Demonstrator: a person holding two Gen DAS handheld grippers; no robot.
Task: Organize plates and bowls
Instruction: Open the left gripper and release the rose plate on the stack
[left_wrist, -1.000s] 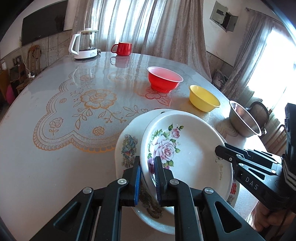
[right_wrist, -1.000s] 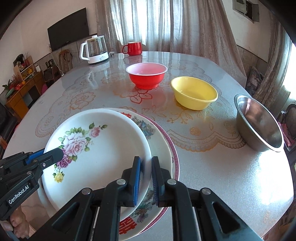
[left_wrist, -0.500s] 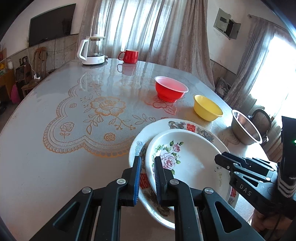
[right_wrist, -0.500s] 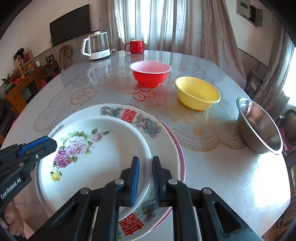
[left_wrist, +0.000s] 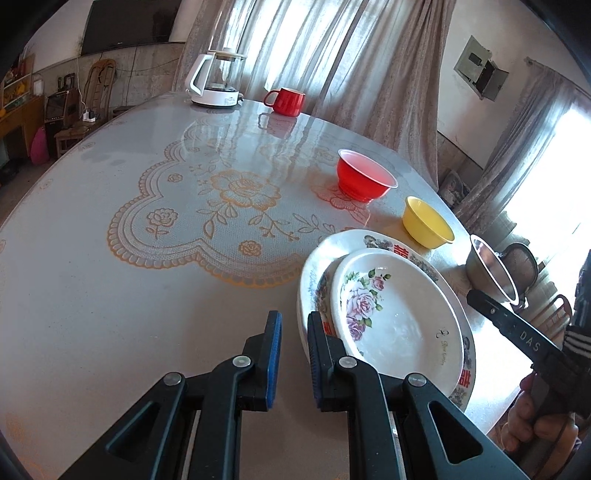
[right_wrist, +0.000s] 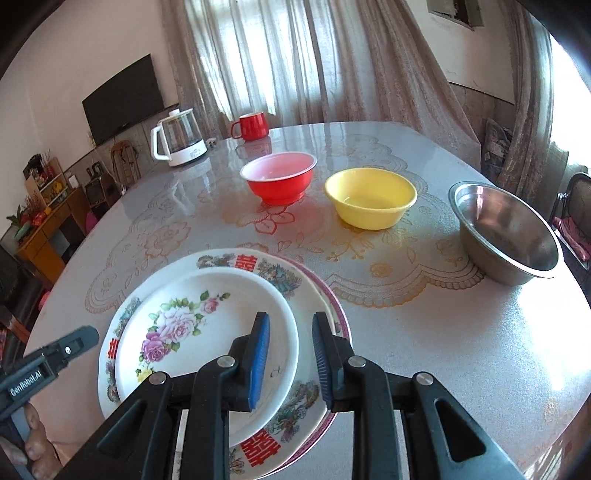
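1. Left gripper (left_wrist: 291, 332): jaws now parted and empty, just off the left rim of the plate stack. A second ago they were clamped on the rose plate's rim. So that's a release.
2. Rose plate (right_wrist: 207, 332): a second ago tilted and overhanging the stack, now flat on the red-character plate (right_wrist: 255, 264), which sits on a pink-rimmed plate (right_wrist: 334, 301). Slightly off-centre toward the left.
3. Right gripper (right_wrist: 290, 354): also let go; jaws spread, hanging over the rose plate's right rim, gripping nothing.
4. Read: plate stacking looks done, three high near the table (right_wrist: 443, 350) edge.
5. Bowls, left to right: red bowl (right_wrist: 279, 182), yellow bowl (right_wrist: 371, 197), steel bowl (right_wrist: 506, 232). All separate, none nested. Probably next.
6. Kettle (right_wrist: 179, 138) and mug (right_wrist: 253, 125) at the far side, out of the way.
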